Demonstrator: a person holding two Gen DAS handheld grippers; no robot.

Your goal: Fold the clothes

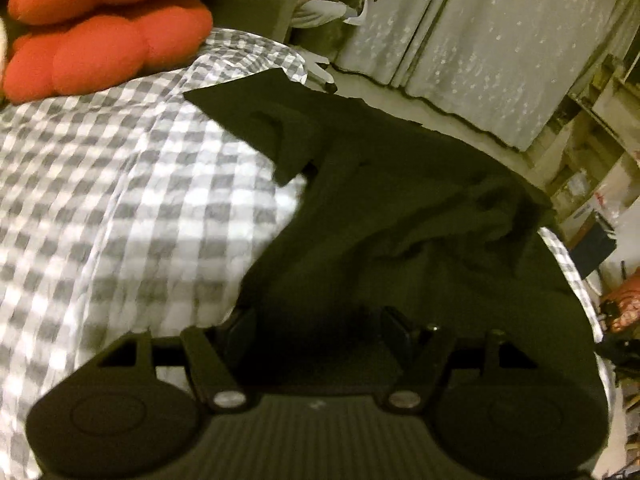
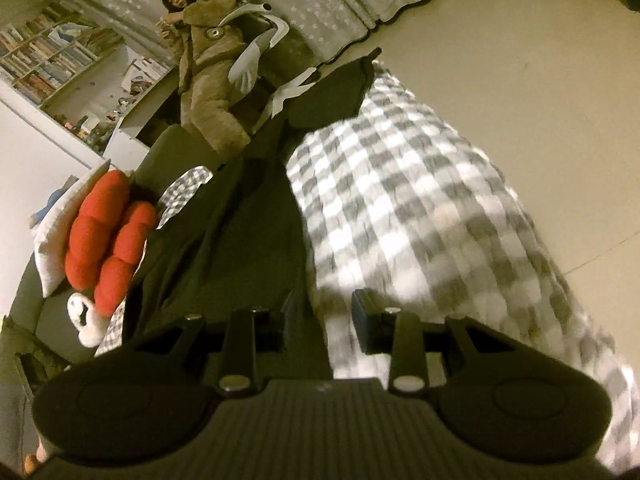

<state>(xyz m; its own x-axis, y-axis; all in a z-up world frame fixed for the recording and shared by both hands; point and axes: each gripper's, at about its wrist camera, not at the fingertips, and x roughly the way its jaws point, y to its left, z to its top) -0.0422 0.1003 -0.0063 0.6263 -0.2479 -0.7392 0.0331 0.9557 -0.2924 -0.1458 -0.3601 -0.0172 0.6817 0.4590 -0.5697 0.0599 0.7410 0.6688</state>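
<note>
On the grey-and-white checked bedcover [image 1: 100, 200] lies a dark garment [image 1: 380, 200], limp and creased, one flat pointed corner stretched toward the pale floor [image 2: 520, 80]. The left gripper [image 1: 320, 328] hangs over its near edge, jaws spread, pinching nothing. The right gripper [image 2: 324, 312] stands part-open where dark cloth meets checks; whether it pinches fabric I cannot tell. A plump red lobed cushion [image 1: 104, 24] rests beyond.
</note>
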